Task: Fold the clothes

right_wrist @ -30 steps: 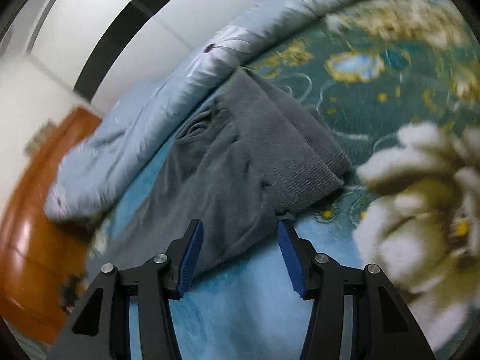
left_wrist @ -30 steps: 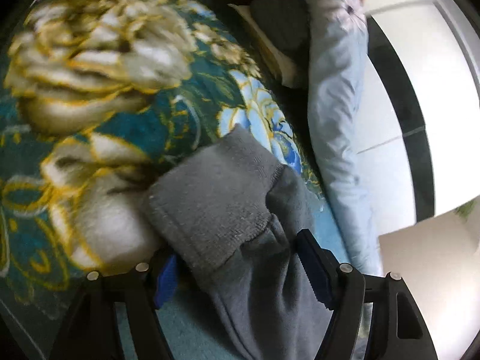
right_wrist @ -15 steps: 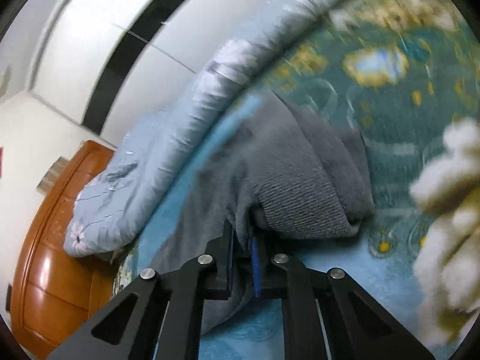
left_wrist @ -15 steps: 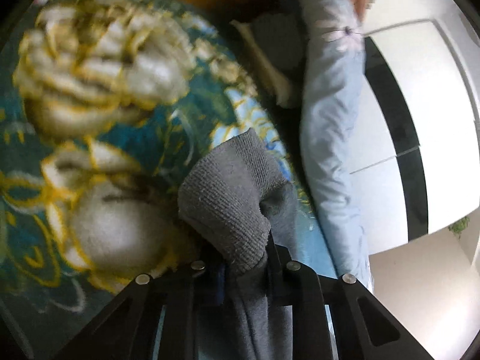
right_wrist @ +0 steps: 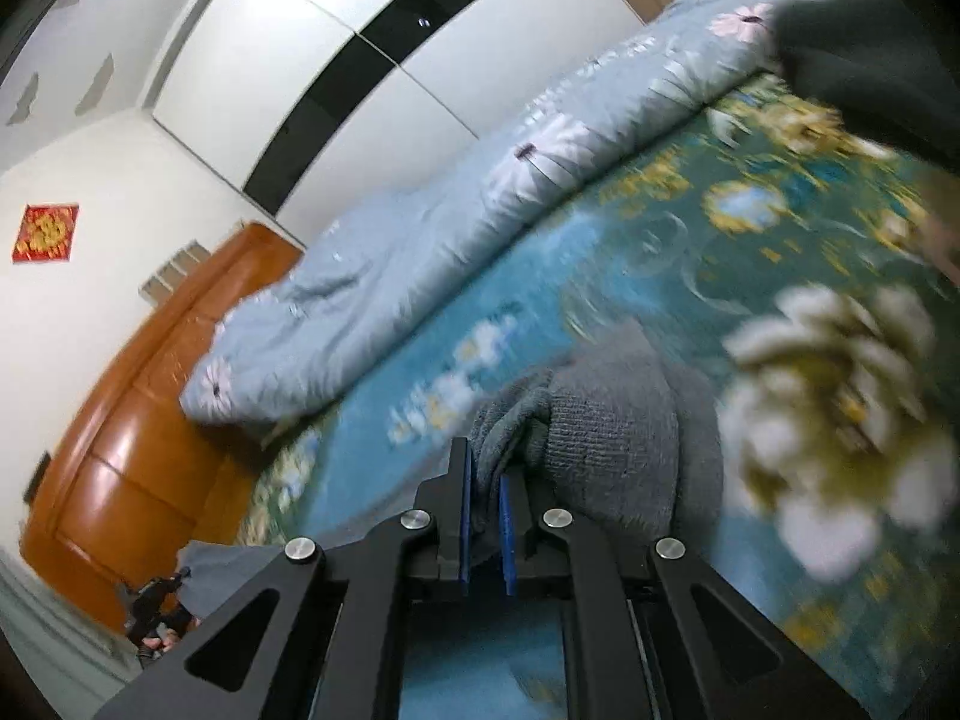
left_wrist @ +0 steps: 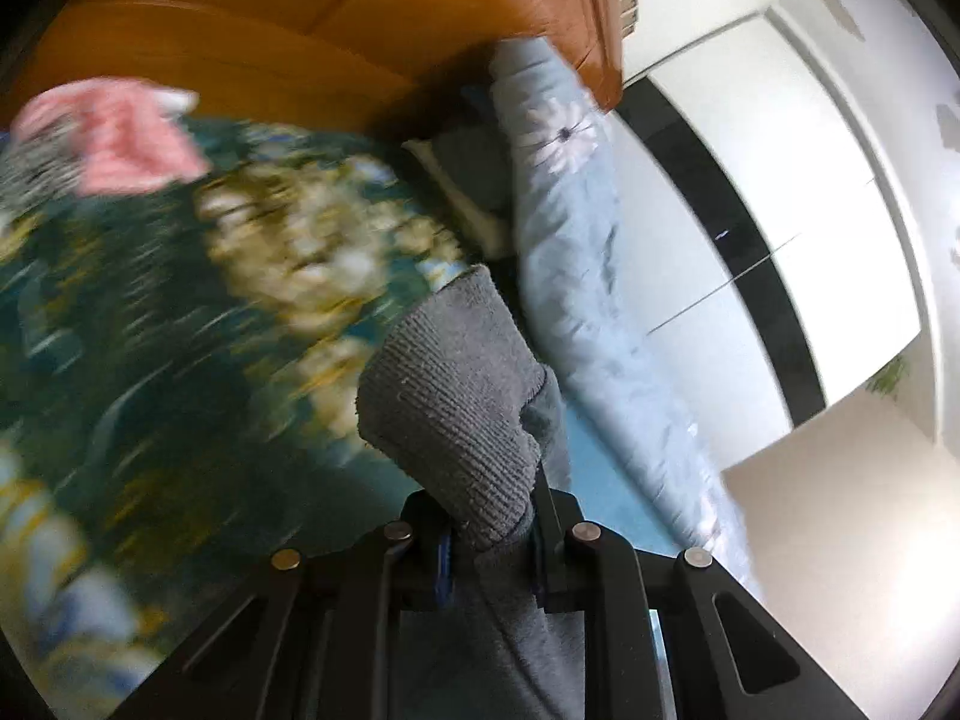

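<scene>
One grey knit garment [left_wrist: 456, 414], ribbed cuff end sticking up past both tongs, its length trailing back below the frame edge. Left gripper [left_wrist: 489, 546] and right gripper [right_wrist: 485, 516] are each clamped on it above the floral blanket [right_wrist: 690, 276], which is badly blurred. One pale blue quilt [right_wrist: 420, 252] sits alongside.

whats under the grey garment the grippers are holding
Below the grey garment, pinched by the right gripper and left gripper, lies the teal floral blanket. What sits directly beneath the cloth is covered.
</scene>
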